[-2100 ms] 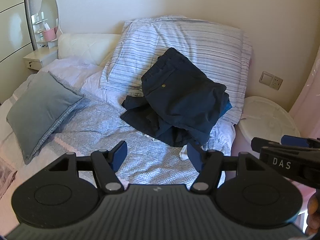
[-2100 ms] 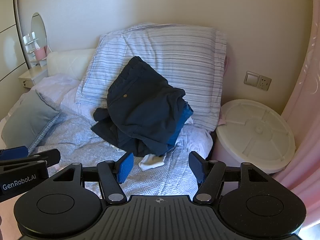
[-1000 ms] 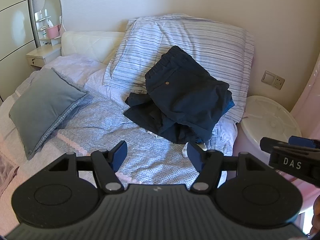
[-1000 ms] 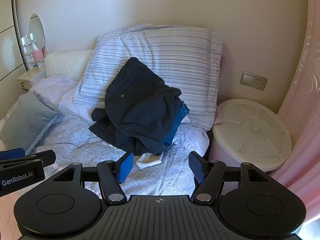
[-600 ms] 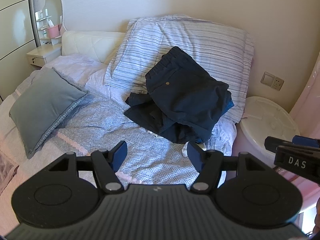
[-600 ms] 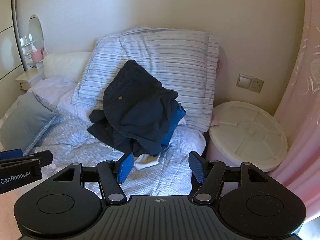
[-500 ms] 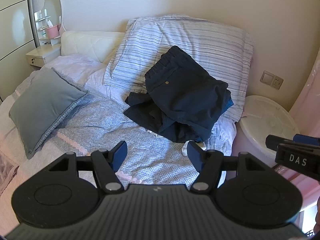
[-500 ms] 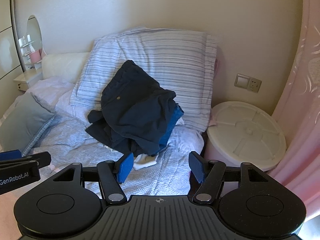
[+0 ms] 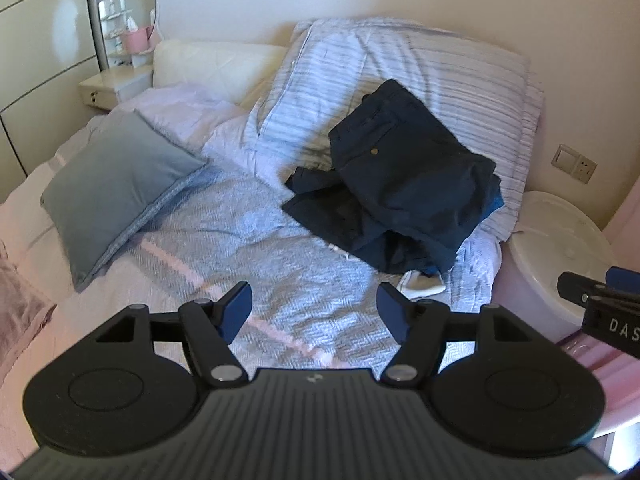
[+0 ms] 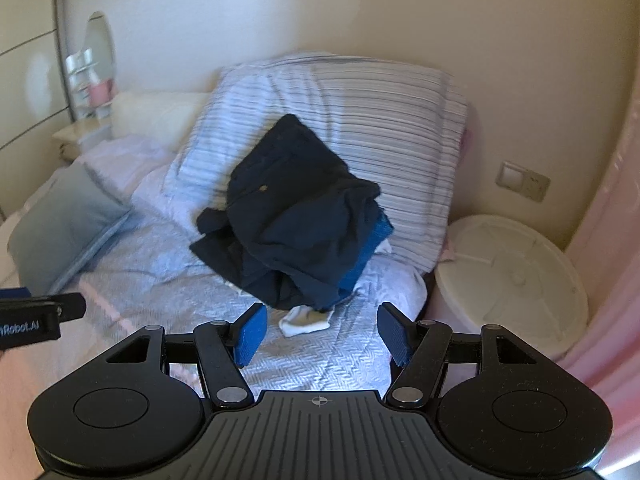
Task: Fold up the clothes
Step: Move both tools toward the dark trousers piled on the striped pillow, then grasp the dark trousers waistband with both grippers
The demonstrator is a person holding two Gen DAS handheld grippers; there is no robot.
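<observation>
1. Both views have drifted a bit since the earlier frames: the clothes pile [image 9: 400,196] sits slightly further right in the left wrist view and more centred in the right wrist view [image 10: 296,220]. Pile itself unchanged, untouched.
2. Left gripper [image 9: 314,312]: released, jaws spread wide, nothing between them. Right gripper [image 10: 320,334]: same, spread and holding nothing.
3. Pile = dark navy trousers on top, crumpled, waistband and one small button visible, draped over more dark fabric. Bright blue garment [image 10: 370,248] pokes out on the pile's right side. Small white cloth [image 10: 306,320] lies at the pile's near edge, just ahead of the right gripper, between its fingers' line of sight.
4. Location: on the bed [image 9: 256,248], ahead of both grippers, leaning back against the striped pillow [image 9: 440,92]. Ahead-right of the left gripper, dead ahead of the right one. Neither gripper touches it.
5. Room to move: bare stretch of herringbone bedspread between the grippers and the pile, extending ahead-left of the left gripper up to the grey cushion [image 9: 116,184].
6. Edges: bed's right edge runs just right of the pile; round white lidded bin [image 10: 512,276] stands directly beside it, ahead-right of the right gripper. Pink curtain [image 10: 608,280] at far right.
7. Each gripper's tip shows at the side of the other's view; they're apart.
</observation>
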